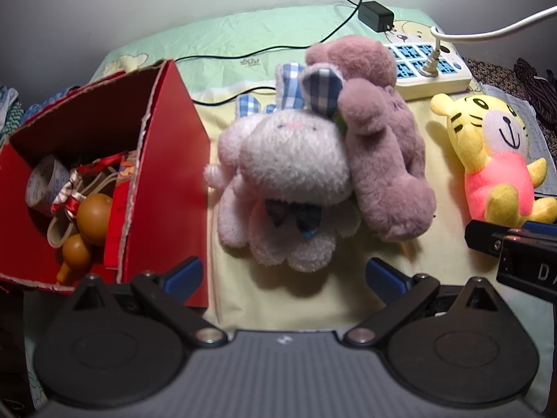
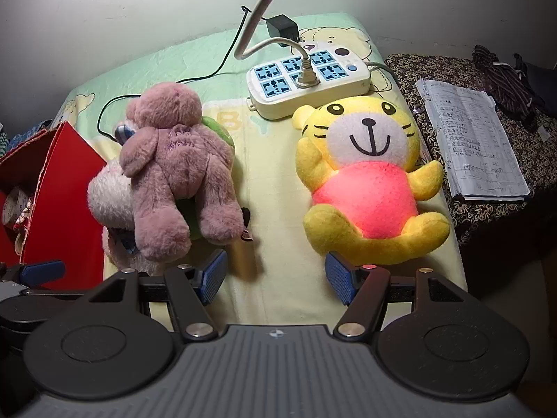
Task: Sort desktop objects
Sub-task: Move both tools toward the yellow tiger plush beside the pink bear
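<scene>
A white plush rabbit (image 1: 289,177) with checked ears lies on the yellow cloth, with a mauve plush bear (image 1: 379,139) face down across it; the bear also shows in the right wrist view (image 2: 174,167). A yellow tiger plush (image 2: 369,181) in a pink shirt lies to the right (image 1: 494,153). My left gripper (image 1: 285,275) is open and empty, just short of the rabbit. My right gripper (image 2: 275,278) is open and empty, between the bear and the tiger, its right finger near the tiger's foot.
An open red box (image 1: 167,160) on the left holds a brown gourd (image 1: 87,223) and ribbons. A white power strip (image 2: 306,76) with a plugged cable and a black adapter (image 1: 376,15) lie at the back. A paper notebook (image 2: 470,139) lies on the patterned surface to the right.
</scene>
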`<act>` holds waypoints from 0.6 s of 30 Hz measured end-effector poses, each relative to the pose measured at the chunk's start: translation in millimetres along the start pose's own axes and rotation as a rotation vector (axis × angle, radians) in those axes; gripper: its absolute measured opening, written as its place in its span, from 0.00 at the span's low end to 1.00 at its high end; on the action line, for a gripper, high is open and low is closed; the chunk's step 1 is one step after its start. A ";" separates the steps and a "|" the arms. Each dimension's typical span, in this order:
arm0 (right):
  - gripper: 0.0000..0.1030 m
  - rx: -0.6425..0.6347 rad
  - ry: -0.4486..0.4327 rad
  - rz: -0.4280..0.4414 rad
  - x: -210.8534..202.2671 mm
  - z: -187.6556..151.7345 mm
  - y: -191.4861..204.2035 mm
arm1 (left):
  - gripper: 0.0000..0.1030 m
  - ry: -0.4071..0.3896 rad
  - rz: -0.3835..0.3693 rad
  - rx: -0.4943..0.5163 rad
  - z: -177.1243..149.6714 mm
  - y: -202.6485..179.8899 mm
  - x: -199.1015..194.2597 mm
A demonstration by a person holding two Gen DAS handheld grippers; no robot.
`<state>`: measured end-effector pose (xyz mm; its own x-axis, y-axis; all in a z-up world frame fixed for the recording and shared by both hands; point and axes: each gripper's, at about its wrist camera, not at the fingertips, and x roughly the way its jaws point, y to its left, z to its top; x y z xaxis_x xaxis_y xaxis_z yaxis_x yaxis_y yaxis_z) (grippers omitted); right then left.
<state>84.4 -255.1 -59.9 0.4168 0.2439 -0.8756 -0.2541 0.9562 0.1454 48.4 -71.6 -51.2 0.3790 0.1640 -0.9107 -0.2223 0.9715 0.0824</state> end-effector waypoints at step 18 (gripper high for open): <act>0.64 -0.006 -0.016 0.000 -4.1 -3.9 -0.8 | 0.97 -0.012 0.033 -0.007 -6.9 -5.2 -7.6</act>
<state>79.5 -257.6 -58.2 0.4307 0.2464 -0.8682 -0.2593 0.9552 0.1425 40.5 -79.1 -47.4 0.3820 0.1977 -0.9028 -0.2408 0.9644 0.1093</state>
